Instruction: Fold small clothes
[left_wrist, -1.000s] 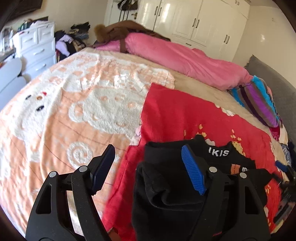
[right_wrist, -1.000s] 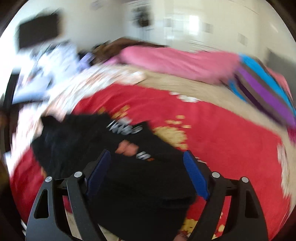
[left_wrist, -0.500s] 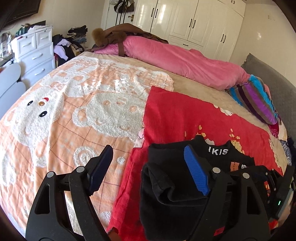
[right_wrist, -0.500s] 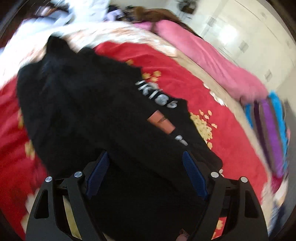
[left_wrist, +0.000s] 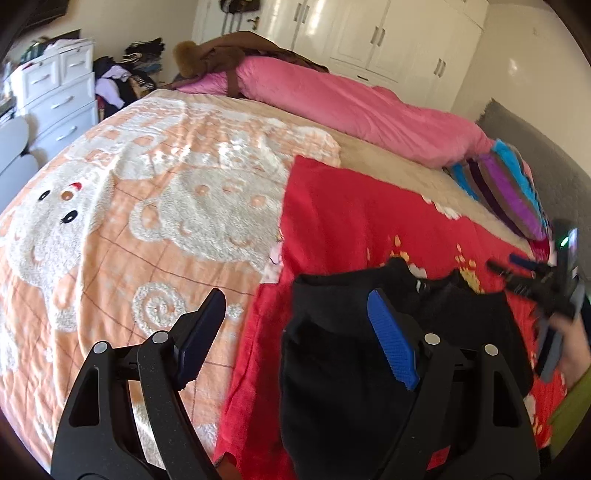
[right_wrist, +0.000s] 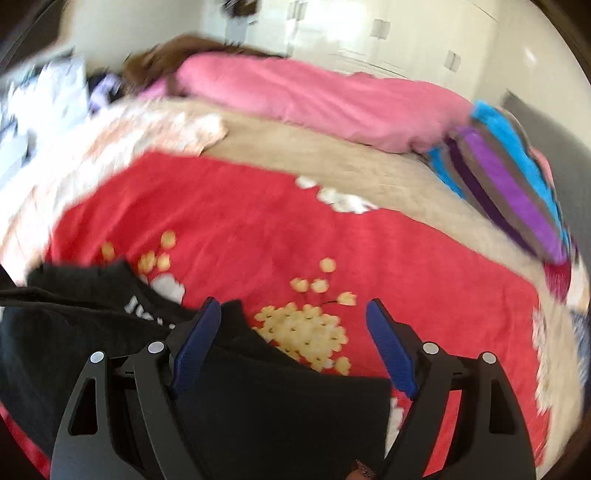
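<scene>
Black top (left_wrist: 354, 369) lies apparently folded, blurred.

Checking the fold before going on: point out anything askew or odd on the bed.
The black garment lies bunched on the red blanket, its edges uneven rather than squared. Both hand-held grippers, left and right, are open and hold nothing. Nothing looks spilled or damaged.

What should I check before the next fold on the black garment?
1. Left gripper open: ok, nothing between the fingers.
2. Right gripper open: ok, holding nothing.
3. Black garment lies on the red blanket: ok.
4. Garment lies flat: not ok, left side bunched into a raised fold.
5. Right wrist view sharp: not ok, motion-blurred.
6. Garment's near hem visible: cannot tell, hidden behind the grippers.
</scene>
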